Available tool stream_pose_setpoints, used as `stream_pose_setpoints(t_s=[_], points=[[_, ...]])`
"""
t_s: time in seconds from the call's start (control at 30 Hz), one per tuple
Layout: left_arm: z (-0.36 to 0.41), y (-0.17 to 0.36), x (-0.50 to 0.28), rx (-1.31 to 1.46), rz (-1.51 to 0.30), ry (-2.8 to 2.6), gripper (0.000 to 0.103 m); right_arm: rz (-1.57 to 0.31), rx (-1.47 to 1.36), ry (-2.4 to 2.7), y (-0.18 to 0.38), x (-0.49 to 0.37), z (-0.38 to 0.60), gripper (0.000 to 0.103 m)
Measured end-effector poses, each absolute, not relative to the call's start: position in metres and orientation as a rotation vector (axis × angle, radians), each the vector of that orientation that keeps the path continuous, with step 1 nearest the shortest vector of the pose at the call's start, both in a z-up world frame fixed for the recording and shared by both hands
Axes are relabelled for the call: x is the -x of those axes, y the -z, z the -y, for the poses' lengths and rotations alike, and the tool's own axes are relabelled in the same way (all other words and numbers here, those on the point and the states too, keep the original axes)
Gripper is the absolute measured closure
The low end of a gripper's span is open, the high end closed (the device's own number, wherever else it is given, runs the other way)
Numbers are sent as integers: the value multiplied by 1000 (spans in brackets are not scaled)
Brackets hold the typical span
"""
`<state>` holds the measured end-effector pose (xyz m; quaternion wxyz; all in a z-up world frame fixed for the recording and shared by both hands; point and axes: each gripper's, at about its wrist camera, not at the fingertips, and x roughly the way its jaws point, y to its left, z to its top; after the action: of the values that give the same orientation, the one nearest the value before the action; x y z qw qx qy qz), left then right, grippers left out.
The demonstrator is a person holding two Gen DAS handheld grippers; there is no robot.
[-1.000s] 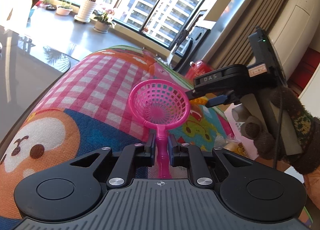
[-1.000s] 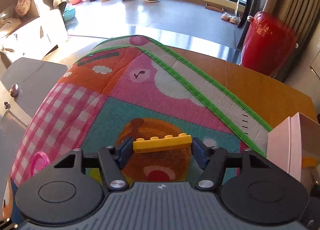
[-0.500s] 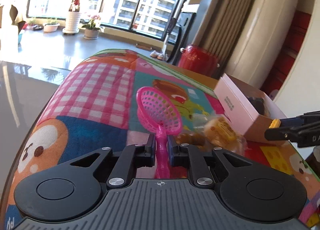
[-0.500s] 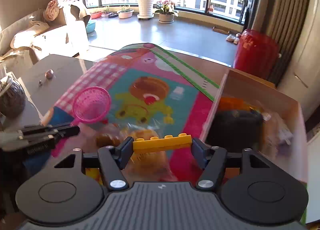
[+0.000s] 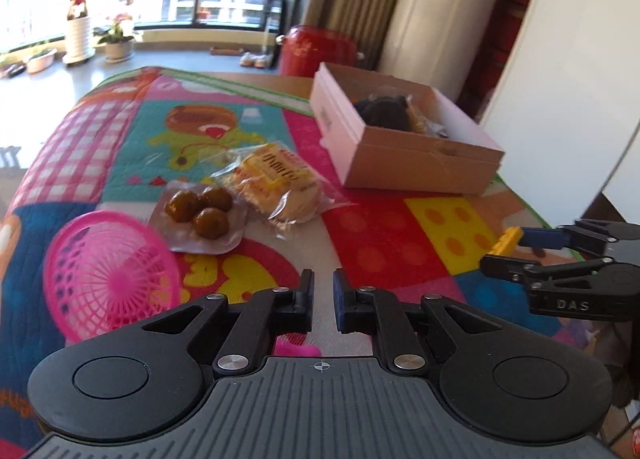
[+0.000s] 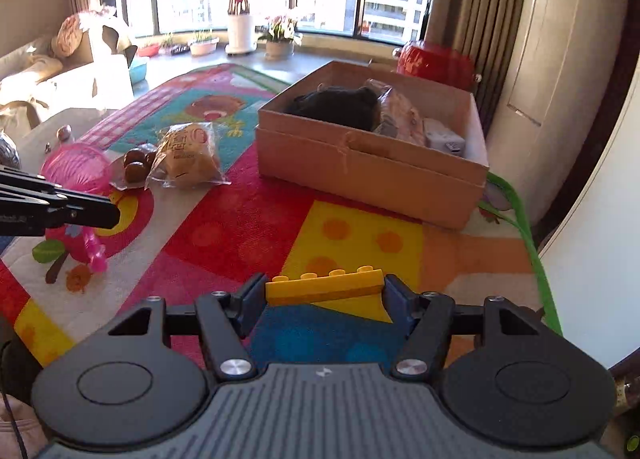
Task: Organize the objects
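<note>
My right gripper (image 6: 324,293) is shut on a yellow studded brick (image 6: 324,286), gripped by its two ends, above the mat in front of the cardboard box (image 6: 360,175). The left wrist view shows the same brick (image 5: 509,240) at the right edge. The jaws of my left gripper (image 5: 322,293) are nearly together, and only mat shows between the tips. The pink strainer (image 5: 108,275) sits low to their left. Its handle end (image 5: 300,349) peeks out under the finger bases. From the right wrist, the strainer (image 6: 76,171) crosses behind my left gripper (image 6: 114,215).
A packet of brown chestnuts (image 5: 200,215) and a wrapped bun (image 5: 276,183) lie on the patterned mat (image 5: 380,227) left of the box, which holds a dark item and packets. A red pot (image 6: 436,61) stands behind the box. A white wall closes in the right side.
The strainer's handle, clamped upright between the left pads before, no longer shows between them, and its basket has swung down to the left. Both hands have moved toward the box; the brick stays gripped.
</note>
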<state>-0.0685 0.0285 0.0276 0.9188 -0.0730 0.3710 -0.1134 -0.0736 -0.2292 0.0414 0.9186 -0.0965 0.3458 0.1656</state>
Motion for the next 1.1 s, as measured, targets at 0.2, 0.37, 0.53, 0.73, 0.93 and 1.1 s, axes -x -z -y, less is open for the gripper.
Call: stream_pose_setpoints(t_s=[0.2,0.37,0.53,0.73,0.93,1.1], points=[[-36,-30,81,184,-774,246,88,-679,179,-329,-33,62,229,25],[-33,-24,70,179,-804,226,87,-704,170,-301,-24,44,219,13],[-24,-15,60,146,-825,260,87,-729,163,-275,-15,35,217,0],[-16,-11,55,112,-826,265,85,-771,112,-272,-8,28,223,0],[8,-13,60,-12,-811,322,51,-763,107,-272,-7,30,224,0],[-11,-38,108,78,-769,346,54,-753,98,-276,-6,32,226,0]])
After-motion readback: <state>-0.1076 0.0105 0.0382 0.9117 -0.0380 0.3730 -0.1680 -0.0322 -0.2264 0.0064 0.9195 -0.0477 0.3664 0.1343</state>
